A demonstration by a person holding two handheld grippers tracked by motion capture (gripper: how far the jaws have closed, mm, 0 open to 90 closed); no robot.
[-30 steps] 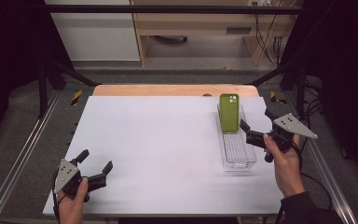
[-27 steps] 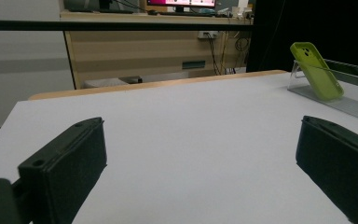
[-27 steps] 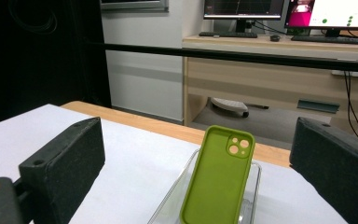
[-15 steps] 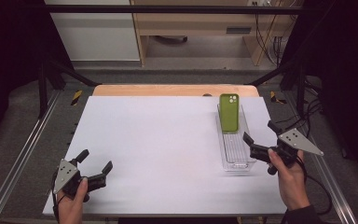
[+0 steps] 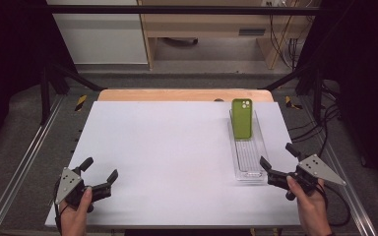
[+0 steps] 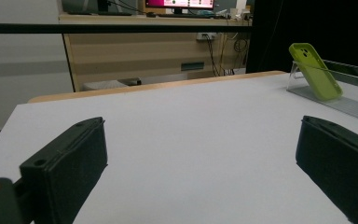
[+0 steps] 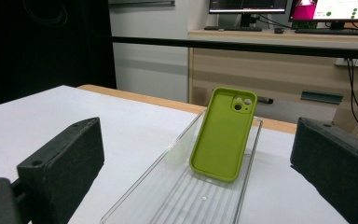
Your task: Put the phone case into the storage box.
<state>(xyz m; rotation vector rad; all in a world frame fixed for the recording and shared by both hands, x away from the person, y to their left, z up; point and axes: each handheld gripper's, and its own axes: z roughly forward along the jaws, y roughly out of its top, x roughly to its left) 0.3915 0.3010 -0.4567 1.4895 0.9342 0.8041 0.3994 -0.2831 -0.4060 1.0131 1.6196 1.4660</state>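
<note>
- White bench (image 5: 177,157) fills the frame, wooden strip along its far edge, dark rig rails at both sides.
- Left gripper (image 5: 98,178) sits at the near left corner just as it did a second ago, fingers wide, holding nothing.
- Green phone case (image 5: 241,118) leans upright against the far end of the clear tray (image 5: 249,162), near the right edge of the bench; same spot as before.
- Right gripper (image 5: 281,164) has pulled back from beside the tray toward the near right corner, fingers wide and empty, now just off the tray's near end.
- Reads as a release already done and the hand retreating; case looks placed, nothing left in hand.
</note>
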